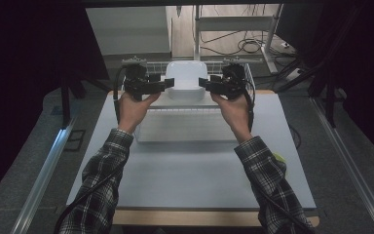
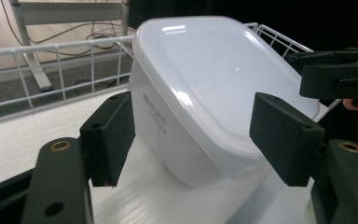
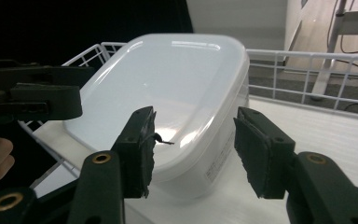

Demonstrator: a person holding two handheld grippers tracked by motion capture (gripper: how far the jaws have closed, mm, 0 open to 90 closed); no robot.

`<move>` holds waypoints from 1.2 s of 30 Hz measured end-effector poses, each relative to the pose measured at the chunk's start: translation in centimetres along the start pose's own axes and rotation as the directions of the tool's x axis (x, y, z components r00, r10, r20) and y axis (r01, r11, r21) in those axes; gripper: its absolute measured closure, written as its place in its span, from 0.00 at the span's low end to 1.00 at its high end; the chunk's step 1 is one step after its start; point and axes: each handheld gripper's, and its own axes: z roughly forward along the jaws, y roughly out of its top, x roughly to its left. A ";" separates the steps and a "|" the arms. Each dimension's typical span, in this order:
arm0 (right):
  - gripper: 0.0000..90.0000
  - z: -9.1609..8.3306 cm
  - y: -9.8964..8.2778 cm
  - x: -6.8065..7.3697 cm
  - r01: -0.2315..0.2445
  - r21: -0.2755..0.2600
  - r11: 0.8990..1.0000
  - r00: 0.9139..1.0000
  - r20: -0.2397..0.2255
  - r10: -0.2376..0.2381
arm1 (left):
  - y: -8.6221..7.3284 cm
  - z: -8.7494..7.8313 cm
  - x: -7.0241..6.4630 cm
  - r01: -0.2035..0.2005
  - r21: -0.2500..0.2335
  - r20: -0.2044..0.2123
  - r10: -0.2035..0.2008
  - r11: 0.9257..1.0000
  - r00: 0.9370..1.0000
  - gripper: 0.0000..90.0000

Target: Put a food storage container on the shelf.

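Observation:
A white lidded plastic container [image 1: 186, 77] stands tilted on the white floor of a wire basket [image 1: 250, 80] at the far middle of the table. My left gripper [image 1: 169, 84] points at its left side and my right gripper [image 1: 203, 83] at its right side. In the left gripper view the container [image 2: 214, 79] lies between my open jaws [image 2: 196, 128], and the pads [image 2: 114, 130] stand clear of it. In the right gripper view its near corner [image 3: 182, 93] sits between my open jaws [image 3: 196, 140], untouched. Each gripper view also shows the other gripper [image 2: 340, 77] [image 3: 32, 93] across the lid.
The basket's wire walls [image 2: 65, 70] rise behind and beside the container. The pale table [image 1: 190, 170] stretches toward the person, whose plaid sleeves [image 1: 102, 170] come in from the bottom. A small yellow-green thing [image 1: 279, 157] lies by the right sleeve. Metal frames and cables stand beyond.

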 end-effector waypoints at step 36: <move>0.17 -2.8 -2.9 0.6 0.090 -0.002 0.996 0.990 -0.110 -0.089 | -3.6 -3.5 -4.0 -0.196 -0.026 0.077 0.197 0.980 0.977 0.06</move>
